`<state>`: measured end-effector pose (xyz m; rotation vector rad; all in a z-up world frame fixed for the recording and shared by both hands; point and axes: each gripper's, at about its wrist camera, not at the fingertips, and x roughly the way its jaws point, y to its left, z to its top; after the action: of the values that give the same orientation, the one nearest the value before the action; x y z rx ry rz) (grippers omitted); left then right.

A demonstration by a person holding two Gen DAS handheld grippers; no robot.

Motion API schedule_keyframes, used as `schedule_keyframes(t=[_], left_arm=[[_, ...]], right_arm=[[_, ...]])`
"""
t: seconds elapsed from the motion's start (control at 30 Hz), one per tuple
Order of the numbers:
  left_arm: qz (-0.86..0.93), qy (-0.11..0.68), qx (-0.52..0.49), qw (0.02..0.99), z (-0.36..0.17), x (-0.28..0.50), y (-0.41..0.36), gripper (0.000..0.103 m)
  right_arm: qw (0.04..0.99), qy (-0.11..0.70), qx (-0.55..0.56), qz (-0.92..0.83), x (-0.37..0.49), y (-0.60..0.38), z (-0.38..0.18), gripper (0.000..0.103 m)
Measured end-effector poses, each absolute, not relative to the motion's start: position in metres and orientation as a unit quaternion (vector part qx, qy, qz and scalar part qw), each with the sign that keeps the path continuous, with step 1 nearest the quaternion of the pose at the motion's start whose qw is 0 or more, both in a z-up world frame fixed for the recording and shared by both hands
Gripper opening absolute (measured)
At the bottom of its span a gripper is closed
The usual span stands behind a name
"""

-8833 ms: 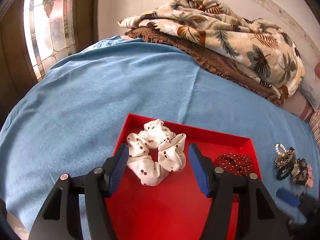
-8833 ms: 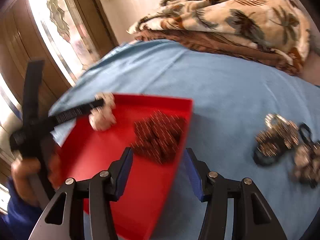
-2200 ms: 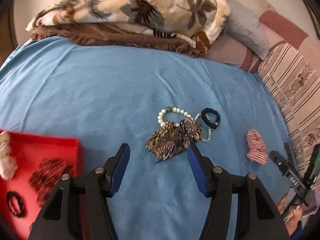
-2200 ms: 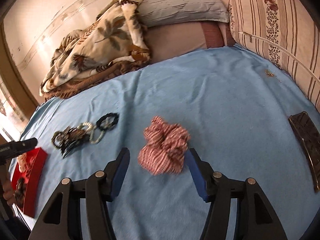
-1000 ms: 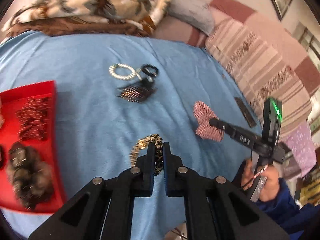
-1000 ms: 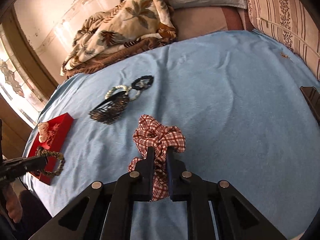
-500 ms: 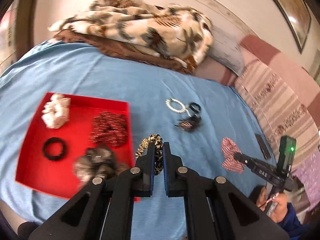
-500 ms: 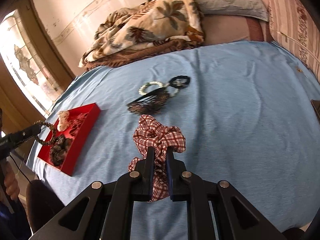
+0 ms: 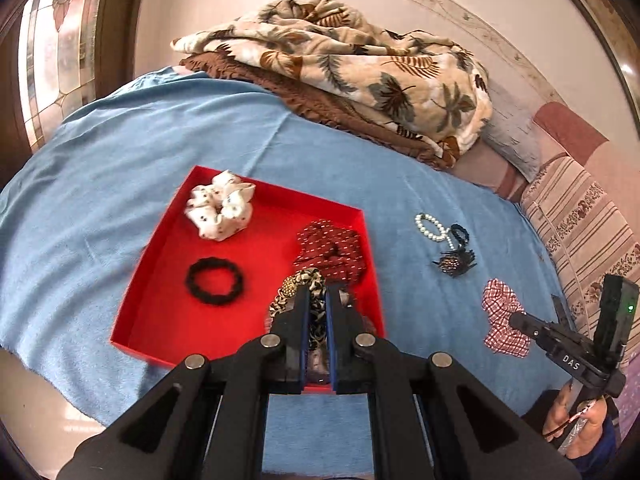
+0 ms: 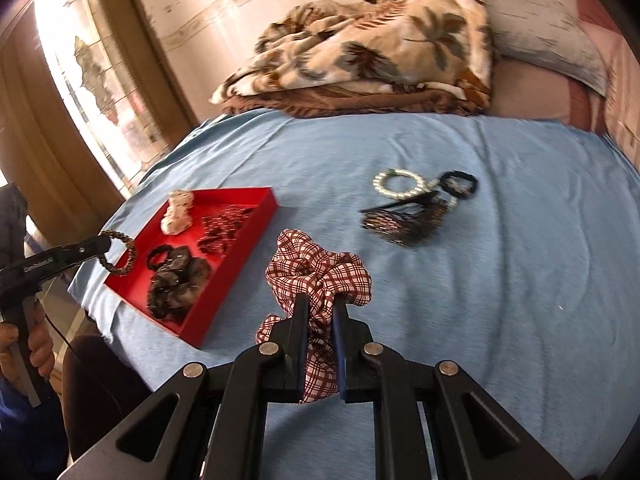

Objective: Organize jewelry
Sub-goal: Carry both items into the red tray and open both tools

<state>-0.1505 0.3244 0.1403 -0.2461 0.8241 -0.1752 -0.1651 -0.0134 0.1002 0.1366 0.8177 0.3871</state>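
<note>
- Our left gripper clenches a leopard-print fabric scrunchie, its lower loop hidden behind the fingers.
- Our right gripper clenches a red-checked fabric scrunchie, partly hidden between the fingers.

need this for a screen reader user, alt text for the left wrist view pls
The left gripper pinches a leopard-print scrunchie above a red tray on a blue bedspread. The tray holds white, black and dark red scrunchies.
</note>
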Motion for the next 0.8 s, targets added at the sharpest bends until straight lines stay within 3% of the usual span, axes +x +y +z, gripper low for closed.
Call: schedule_keyframes(t=[0.33, 0.8], left_arm=[[-0.067, 0.402, -0.120, 0.905, 0.133, -0.143, 0.340, 0.007], [-0.087, 0.407, -0.175, 0.892, 0.128, -0.066, 0.351, 0.007]], right_arm=[[0.888, 0.394, 0.041, 0.234, -0.154, 0.041, 0.111, 0.012], [0.883, 0.391, 0.036, 0.258, -0.105, 0.104, 0.120, 0.012]])
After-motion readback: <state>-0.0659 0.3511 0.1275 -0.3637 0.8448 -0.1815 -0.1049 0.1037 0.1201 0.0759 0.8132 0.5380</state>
